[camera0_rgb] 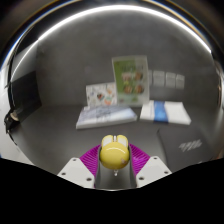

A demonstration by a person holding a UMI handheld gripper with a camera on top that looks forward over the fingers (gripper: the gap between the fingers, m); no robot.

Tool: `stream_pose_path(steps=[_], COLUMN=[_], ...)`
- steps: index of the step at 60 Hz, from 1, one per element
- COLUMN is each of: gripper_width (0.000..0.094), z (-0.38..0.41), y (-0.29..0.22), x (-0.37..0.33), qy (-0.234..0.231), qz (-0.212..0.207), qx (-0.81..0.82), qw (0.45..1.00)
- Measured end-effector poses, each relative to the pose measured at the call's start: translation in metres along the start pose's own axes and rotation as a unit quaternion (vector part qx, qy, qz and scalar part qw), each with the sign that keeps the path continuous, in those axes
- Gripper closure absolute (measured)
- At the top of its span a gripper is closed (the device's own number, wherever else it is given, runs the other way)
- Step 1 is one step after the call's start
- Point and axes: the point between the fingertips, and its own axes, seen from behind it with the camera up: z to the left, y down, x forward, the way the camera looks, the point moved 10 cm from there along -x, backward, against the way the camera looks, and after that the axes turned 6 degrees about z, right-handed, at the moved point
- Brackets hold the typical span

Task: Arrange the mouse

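A small yellow mouse [112,152] sits between my gripper's [112,160] fingers, its buttons facing away from me. The purple pads [89,158] press against both of its sides, so the fingers are shut on it. The mouse is held above the grey table [60,140], in front of the papers that lie further back.
A flat booklet [106,117] lies on the table just beyond the fingers. An upright card with green pictures [130,80] stands behind it next to another leaflet [100,94]. A white and blue box [165,112] lies to the right. A dark object [12,122] sits at the left.
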Motion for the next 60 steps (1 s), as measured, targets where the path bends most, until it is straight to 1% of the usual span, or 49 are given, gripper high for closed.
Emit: stream_pose_path(steps=[6,9,11,13,15,18,20,21,24,27,31,32,36,37,38,39,40,41,42,43,46,49,50,51,55,60], gripper_width=[0.0528,0.0529,0.053,0.0531,0.053,0.053,0.053,0.053,0.053,0.0529,0.0527,0.0526,0.052,0.0484,0.0493,0.041,0.0379,0.0427,0.0344,0.0316,0.0177,0.0039,0.0081,0.0092,0.0087,0.0087], z=[-0.036,-0.069,-0.098,-0.128,-0.155,-0.194,-0.219,-0.229,-0.26,-0.277,-0.282,-0.288,-0.295,-0.297,-0.298,-0.295,-0.299,-0.299,-0.3,-0.301,-0.303,-0.305,-0.305,-0.305,-0.31,-0.323], y=[-0.063,-0.084,-0.093,-0.092,-0.091,-0.074,-0.056,-0.048,-0.02,0.003,0.02,0.028,0.038,0.041,0.043,0.039,0.046,0.047,0.045,0.046,0.045,0.037,0.035,0.034,0.034,0.045], x=[-0.057,-0.077,-0.082,-0.085,-0.094,-0.089,-0.072,-0.057,-0.047,-0.034,-0.011,-0.009,-0.002,0.0,0.002,0.001,0.009,0.008,0.009,0.007,0.001,-0.012,-0.018,-0.023,-0.05,-0.091], qy=[0.066,0.102,0.126,0.148,0.163,0.167,0.167,0.167,0.157,0.139,0.112,0.102,0.086,0.083,0.08,0.08,0.074,0.069,0.066,0.062,0.048,0.031,0.025,0.02,0.01,0.014], qz=[-0.093,-0.122,-0.127,-0.129,-0.115,-0.093,-0.082,-0.071,-0.03,0.0,0.029,0.031,0.042,0.044,0.046,0.058,0.058,0.061,0.053,0.054,0.059,0.041,0.034,0.028,0.019,0.018], qx=[-0.046,-0.052,-0.049,-0.038,-0.027,-0.012,0.007,0.017,0.036,0.045,0.04,0.037,0.029,0.026,0.022,0.019,0.015,0.012,0.011,0.01,0.011,0.01,0.01,0.01,0.009,0.015], qw=[0.992,0.986,0.983,0.98,0.979,0.982,0.982,0.983,0.987,0.989,0.992,0.994,0.995,0.995,0.996,0.995,0.995,0.996,0.996,0.997,0.997,0.999,0.999,0.999,1.0,1.0])
